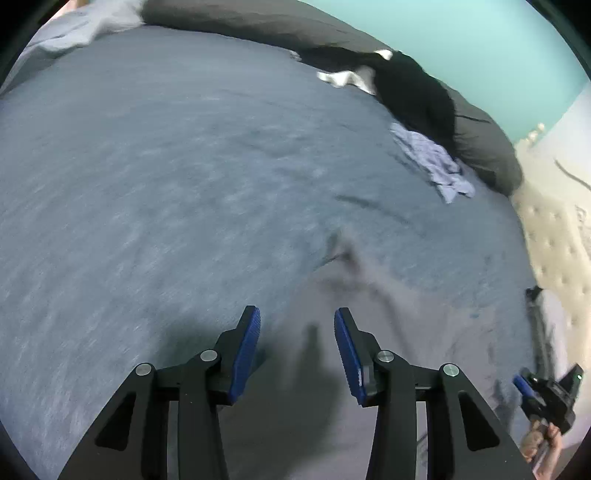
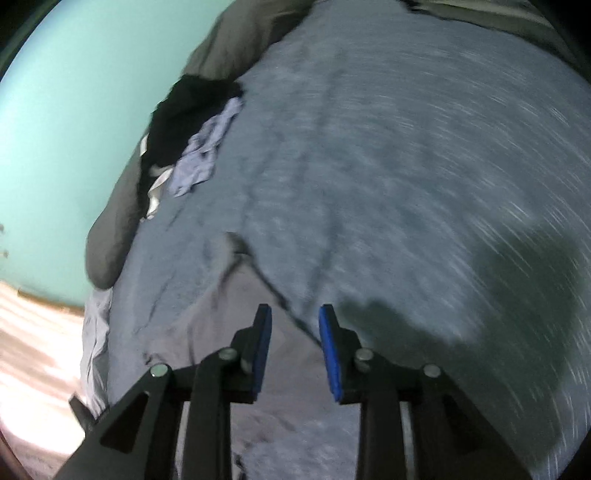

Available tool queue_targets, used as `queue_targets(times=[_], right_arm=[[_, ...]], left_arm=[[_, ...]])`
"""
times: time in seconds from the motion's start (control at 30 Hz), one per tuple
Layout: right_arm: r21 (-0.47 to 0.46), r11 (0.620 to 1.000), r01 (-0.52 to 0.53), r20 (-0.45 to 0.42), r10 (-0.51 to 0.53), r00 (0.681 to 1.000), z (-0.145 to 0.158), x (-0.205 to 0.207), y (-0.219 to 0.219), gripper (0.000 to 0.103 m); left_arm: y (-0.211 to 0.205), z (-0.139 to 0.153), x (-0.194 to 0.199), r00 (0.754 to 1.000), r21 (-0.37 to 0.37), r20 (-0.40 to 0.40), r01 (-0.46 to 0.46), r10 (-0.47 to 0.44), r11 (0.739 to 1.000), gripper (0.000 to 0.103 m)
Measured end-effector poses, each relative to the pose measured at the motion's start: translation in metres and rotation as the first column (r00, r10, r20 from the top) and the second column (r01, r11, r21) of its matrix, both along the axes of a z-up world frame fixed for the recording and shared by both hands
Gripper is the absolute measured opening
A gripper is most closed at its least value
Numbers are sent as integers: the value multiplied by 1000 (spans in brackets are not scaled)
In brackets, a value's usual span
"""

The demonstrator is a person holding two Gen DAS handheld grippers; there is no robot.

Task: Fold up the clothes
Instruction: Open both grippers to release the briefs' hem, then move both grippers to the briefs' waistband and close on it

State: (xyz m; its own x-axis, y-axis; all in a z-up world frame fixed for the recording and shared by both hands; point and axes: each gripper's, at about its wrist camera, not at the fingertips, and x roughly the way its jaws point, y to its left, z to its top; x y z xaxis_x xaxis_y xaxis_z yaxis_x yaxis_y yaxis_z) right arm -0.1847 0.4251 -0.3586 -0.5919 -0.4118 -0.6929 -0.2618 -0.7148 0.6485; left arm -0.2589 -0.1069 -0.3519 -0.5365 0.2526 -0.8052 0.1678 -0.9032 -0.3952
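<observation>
A flat grey garment (image 1: 373,295) lies on the bed just below and ahead of my left gripper (image 1: 297,314), whose jaws stand open above it with nothing between the blue pads. The right wrist view shows the same grey garment (image 2: 229,299), its dark edge running under my right gripper (image 2: 295,308). That gripper is open too and holds nothing. My right gripper (image 1: 543,391) also shows at the lower right of the left wrist view, held in a hand. Both views are blurred.
The bed's blue-grey sheet (image 1: 166,166) fills most of both views. A pile with a black garment (image 1: 417,92), a light blue one (image 1: 432,158) and a white piece (image 1: 343,77) lies against dark grey pillows (image 1: 258,18). The bed's edge and pale floor (image 2: 37,350) show at left.
</observation>
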Motion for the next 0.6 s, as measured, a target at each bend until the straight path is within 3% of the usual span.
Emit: queue_targets(times=[0.07, 0.17, 0.23, 0.37, 0.53, 0.6], right_arm=[[1, 999, -39, 6, 39, 999, 3, -24, -6, 28], [22, 994, -108, 35, 107, 994, 1, -62, -15, 29], [37, 989, -144, 64, 142, 988, -3, -82, -20, 29], [30, 983, -179, 118, 174, 978, -16, -108, -30, 29], [50, 980, -191, 124, 184, 975, -17, -115, -34, 29], [59, 980, -189, 130, 180, 975, -18, -116, -34, 29]], left_arm=[[0, 3, -12, 1000, 2, 0, 14, -14, 1000, 46], [1, -6, -31, 999, 81, 44, 26, -29, 996, 46], [1, -12, -40, 997, 90, 76, 17, -24, 996, 46], [5, -17, -51, 996, 82, 91, 9, -16, 997, 46], [14, -17, -62, 996, 30, 88, 28, -30, 999, 45], [19, -16, -67, 995, 0, 90, 47, -47, 999, 32]])
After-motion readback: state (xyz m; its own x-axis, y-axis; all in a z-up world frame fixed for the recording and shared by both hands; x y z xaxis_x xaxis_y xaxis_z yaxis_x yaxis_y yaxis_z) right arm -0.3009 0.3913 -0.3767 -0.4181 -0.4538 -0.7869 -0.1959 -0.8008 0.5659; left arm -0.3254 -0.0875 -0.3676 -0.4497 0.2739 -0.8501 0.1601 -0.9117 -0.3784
